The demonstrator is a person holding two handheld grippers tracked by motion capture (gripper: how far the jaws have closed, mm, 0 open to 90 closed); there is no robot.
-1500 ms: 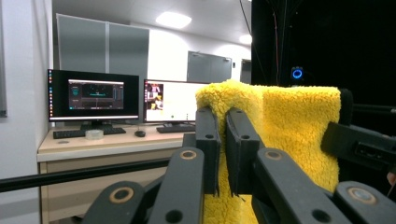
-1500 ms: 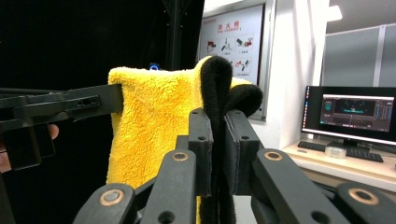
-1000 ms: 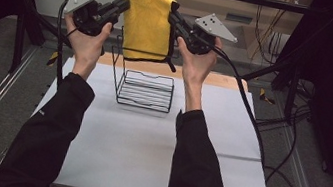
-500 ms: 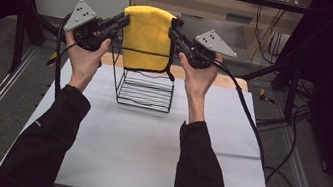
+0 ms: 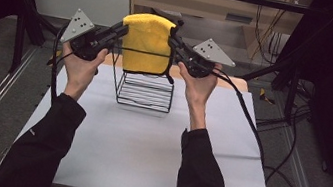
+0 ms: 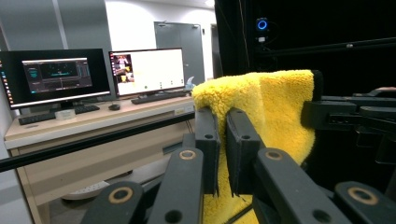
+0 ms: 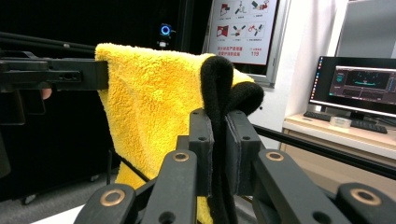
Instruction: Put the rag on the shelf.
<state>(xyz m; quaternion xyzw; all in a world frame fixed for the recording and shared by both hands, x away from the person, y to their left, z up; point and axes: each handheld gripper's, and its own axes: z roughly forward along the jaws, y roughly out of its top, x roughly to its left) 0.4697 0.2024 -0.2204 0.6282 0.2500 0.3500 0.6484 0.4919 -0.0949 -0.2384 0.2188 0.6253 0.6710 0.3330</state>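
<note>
Two grippers, left [image 5: 123,30] & right [image 5: 172,40], each clamped tight on an edge of the yellow towel [image 5: 146,42]; it hangs btwn them, above the wire rack [image 5: 146,90].

High view: white bench [image 5: 144,156] brightly, evenly lit from above; surroundings left and right fall into near-black. Soft shadows under wire rack [image 5: 145,90] and sleeves. Yellow towel [image 5: 146,42] vivid, slightly soft in detail. Left gripper view: monitors [image 6: 98,72] glow, white screen nearly blown out; background right black. Both gripper views: near jaws sharp, mild wide-angle stretch at edges, slight grain in dark areas.
</note>
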